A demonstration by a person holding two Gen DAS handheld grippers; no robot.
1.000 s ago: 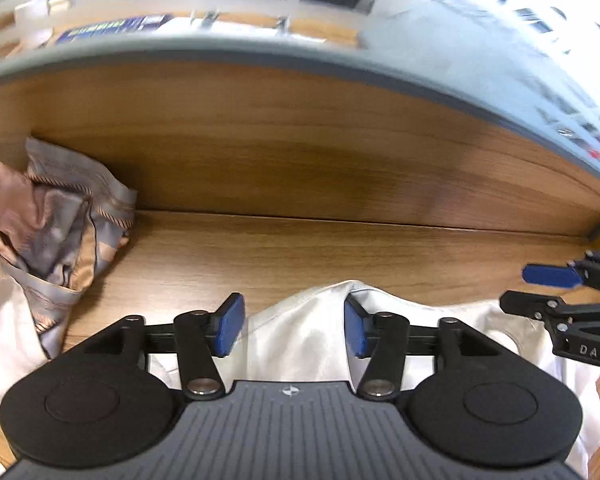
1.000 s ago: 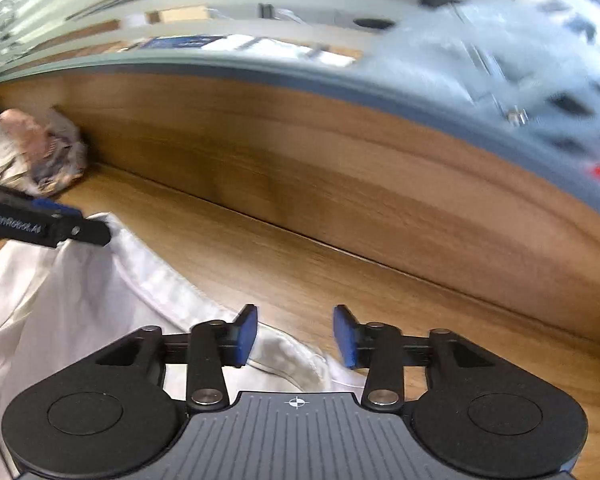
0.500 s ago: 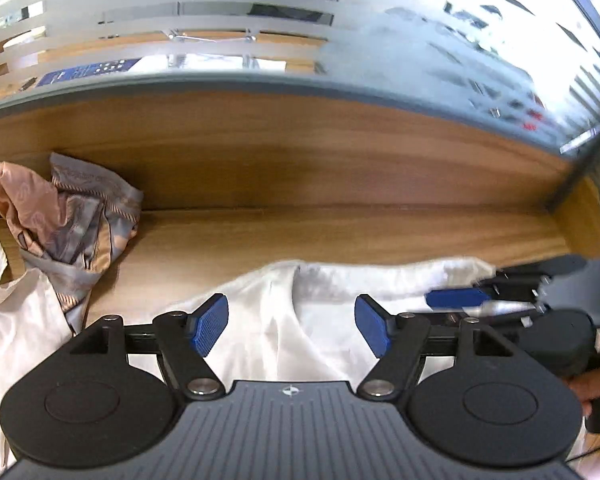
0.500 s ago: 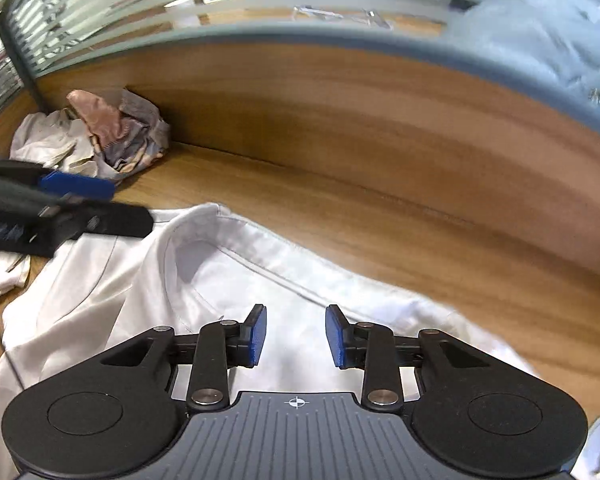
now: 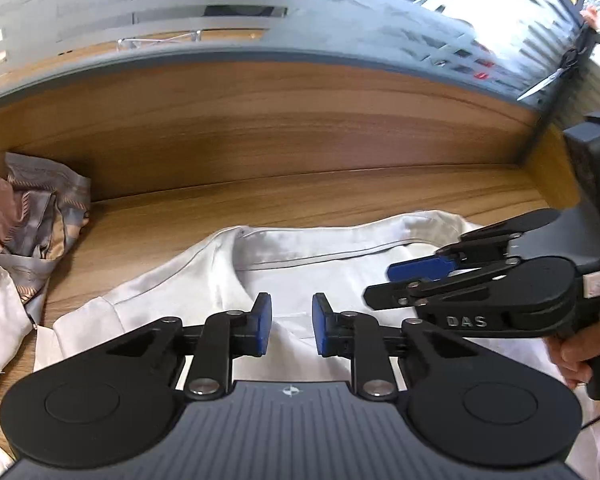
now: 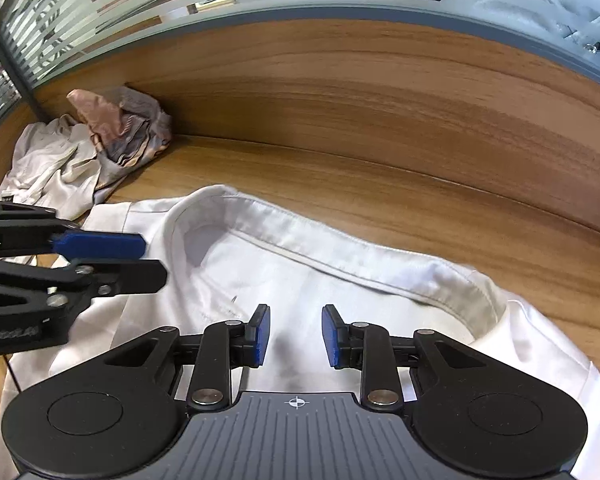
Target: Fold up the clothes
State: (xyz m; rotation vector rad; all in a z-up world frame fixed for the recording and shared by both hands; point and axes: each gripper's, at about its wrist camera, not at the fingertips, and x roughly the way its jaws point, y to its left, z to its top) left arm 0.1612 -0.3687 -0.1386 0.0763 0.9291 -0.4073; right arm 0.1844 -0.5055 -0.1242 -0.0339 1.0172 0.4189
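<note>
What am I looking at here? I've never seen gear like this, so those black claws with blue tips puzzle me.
These are two handheld grippers; a person squeezes one in each hand, and each carries a camera looking along its fingers. One picture comes from the left gripper, the other from the right gripper. Both are open and hold nothing. Below them a white shirt lies spread on a wooden table, collar towards the far wall. A crumpled pile of clothes sits in the far left corner. The person's hand shows at the edge.

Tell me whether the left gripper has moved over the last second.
Yes. The left gripper has pulled back from the wooden back panel, so more of the white shirt shows.
</note>
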